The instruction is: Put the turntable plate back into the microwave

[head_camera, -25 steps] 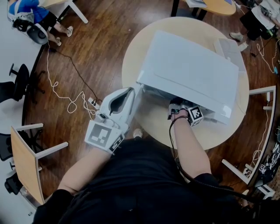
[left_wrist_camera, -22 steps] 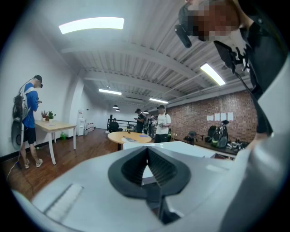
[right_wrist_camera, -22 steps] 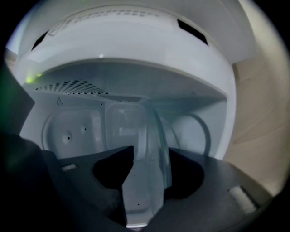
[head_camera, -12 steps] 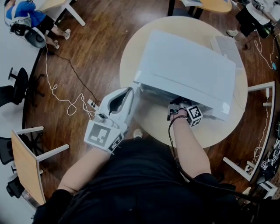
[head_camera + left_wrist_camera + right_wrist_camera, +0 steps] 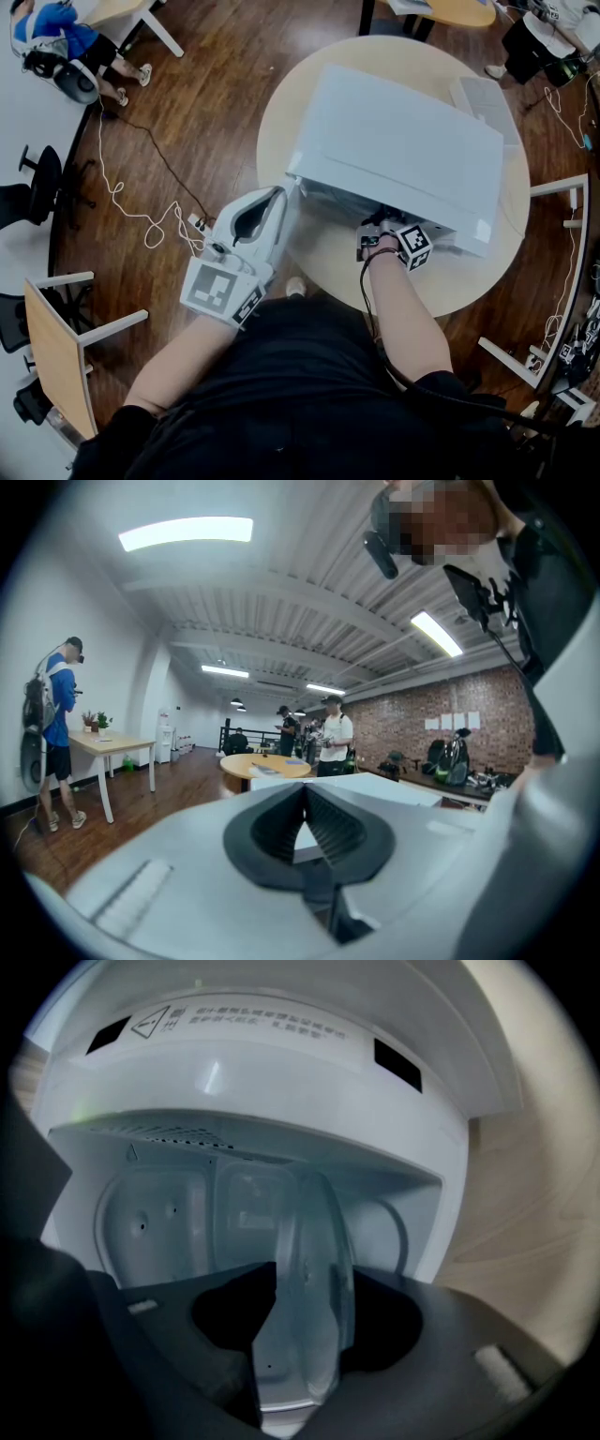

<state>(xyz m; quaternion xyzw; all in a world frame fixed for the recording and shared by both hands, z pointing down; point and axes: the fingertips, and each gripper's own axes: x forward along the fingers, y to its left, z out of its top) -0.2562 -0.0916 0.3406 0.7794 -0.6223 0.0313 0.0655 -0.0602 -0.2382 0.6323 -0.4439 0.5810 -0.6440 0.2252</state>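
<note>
A white microwave [image 5: 403,141] sits on a round, pale wooden table [image 5: 281,122]; the person stands at the table's near edge with a tool in each hand. The right gripper [image 5: 311,1330] reaches into the open front of the oven; in the head view only its marker cube [image 5: 413,246] and the hand [image 5: 380,251] behind it show below the oven's front edge. In the right gripper view the turntable plate [image 5: 314,1232], clear glass, stands on edge between the jaws; the jaws are spread fairly wide yet lie against both of its faces, pinching it; its upper part rises in front of the white cavity [image 5: 159,1232], and its lower rim is down by the cavity's front lip. A warning label [image 5: 253,1021] runs across the frame above the opening. The left gripper [image 5: 300,794] is just beside the oven's left front corner; its jaws are pressed together at the tips. A white cable [image 5: 122,202] trails over the dark wood floor [image 5: 216,84] to the left.
</note>
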